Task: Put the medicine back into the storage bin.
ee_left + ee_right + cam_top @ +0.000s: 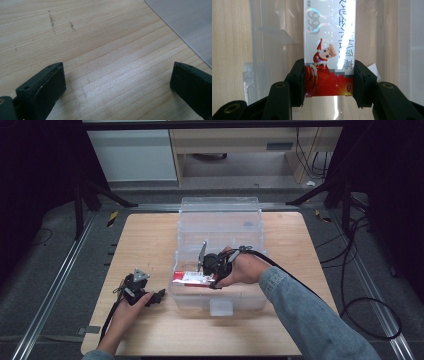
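The right gripper (329, 82) is clamping the red and white cartoon-printed box (329, 50), whose print the right gripper view is showing; the high view is placing it inside the clear plastic bin (218, 307). The left gripper (117, 85), jaws apart, is resting over the wooden table (100, 50).

A red-and-silver carton (329, 47), seen upside down in the right gripper view, carries the holographic figures "999" near its upper part. Large Chinese characters run down its silver face beside a cartoon figure in red; glare washes over several of them, and they cannot be read with certainty. A small round logo sits on the red band, perhaps lettered, too small to make out.
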`<action>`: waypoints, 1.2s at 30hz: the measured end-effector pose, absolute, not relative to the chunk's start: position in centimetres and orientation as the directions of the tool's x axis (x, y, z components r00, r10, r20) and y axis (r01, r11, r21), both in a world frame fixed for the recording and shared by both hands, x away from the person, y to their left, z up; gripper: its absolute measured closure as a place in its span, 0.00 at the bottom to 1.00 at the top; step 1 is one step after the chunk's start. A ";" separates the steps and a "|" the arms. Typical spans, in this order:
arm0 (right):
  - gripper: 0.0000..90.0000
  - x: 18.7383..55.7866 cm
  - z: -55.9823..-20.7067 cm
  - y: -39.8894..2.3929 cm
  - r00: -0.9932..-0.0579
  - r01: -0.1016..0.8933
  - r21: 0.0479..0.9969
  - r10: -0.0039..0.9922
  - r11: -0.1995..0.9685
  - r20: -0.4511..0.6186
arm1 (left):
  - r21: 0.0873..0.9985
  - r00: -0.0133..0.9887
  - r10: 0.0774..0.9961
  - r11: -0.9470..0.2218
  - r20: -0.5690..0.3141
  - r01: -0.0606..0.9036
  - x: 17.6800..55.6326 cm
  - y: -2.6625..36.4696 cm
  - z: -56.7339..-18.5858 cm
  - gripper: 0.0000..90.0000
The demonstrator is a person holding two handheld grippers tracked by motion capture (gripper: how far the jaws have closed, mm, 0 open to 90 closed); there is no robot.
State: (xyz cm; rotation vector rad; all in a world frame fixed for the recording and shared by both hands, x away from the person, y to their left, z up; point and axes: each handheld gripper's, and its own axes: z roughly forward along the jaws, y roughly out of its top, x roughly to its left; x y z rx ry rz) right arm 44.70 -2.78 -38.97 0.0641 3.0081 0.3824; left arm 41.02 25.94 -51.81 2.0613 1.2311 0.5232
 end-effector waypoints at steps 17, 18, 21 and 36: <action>0.57 44.5 -40.5 -1.9 -0.995 0.031 0.223 0.050 0.974 -0.082 | 0.720 0.475 0.880 -0.330 0.000 0.611 41.0 25.9 -51.8 0.00; 0.57 44.5 -40.5 -1.9 -0.995 0.031 0.223 0.050 0.974 -0.082 | 0.720 0.475 0.880 -0.330 0.000 0.611 41.0 25.9 -51.8 0.00; 0.57 44.7 -40.7 -1.8 -0.996 0.029 0.213 0.046 0.977 -0.076 | 0.720 0.475 0.880 -0.330 0.000 0.611 41.0 25.9 -51.8 0.00; 0.57 45.1 -42.2 -1.5 -0.997 0.036 0.192 0.049 0.981 -0.062 | 0.721 0.475 0.880 -0.330 0.001 0.610 41.0 25.9 -51.8 0.00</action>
